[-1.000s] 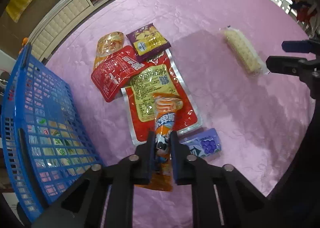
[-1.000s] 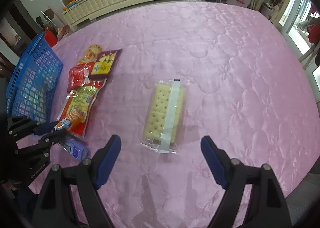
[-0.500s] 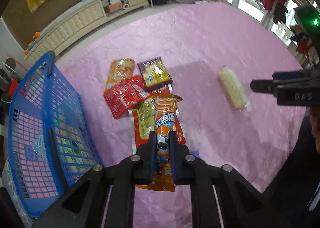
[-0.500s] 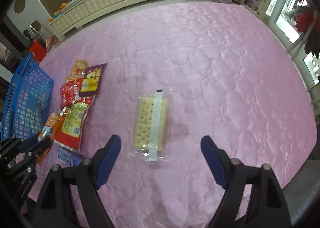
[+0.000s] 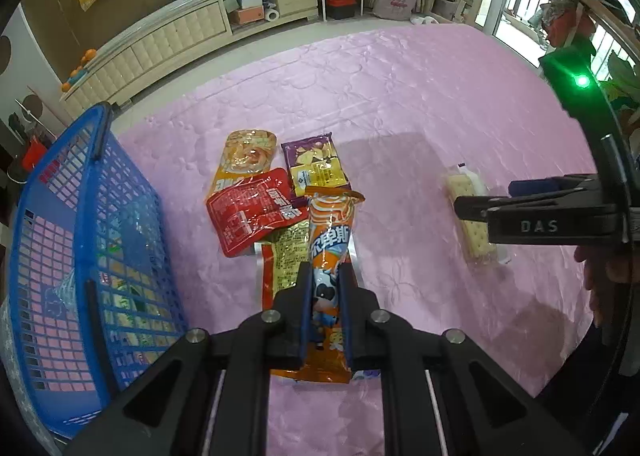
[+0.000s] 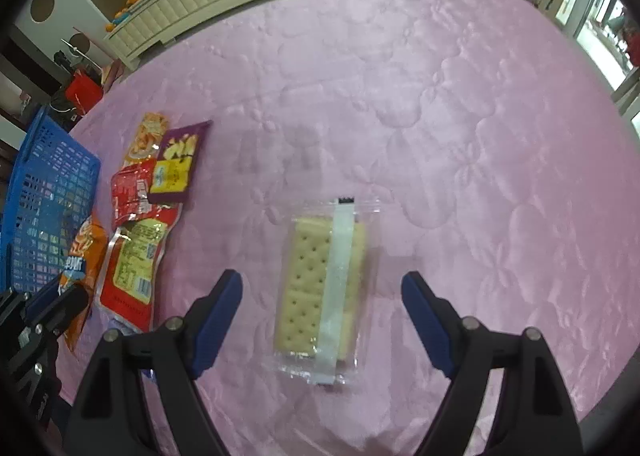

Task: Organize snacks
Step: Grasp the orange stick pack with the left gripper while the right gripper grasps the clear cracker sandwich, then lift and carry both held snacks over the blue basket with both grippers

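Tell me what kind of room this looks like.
Probably a home living room: a long cream cabinet with shelves of boxes lines the wall, a pink quilted cloth covers the table, and glass doors let in daylight.

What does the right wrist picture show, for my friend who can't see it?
The right gripper, fingers wide open, hangs over a clear cracker pack on a pink tablecloth. Further left lie snack packets and a blue basket.
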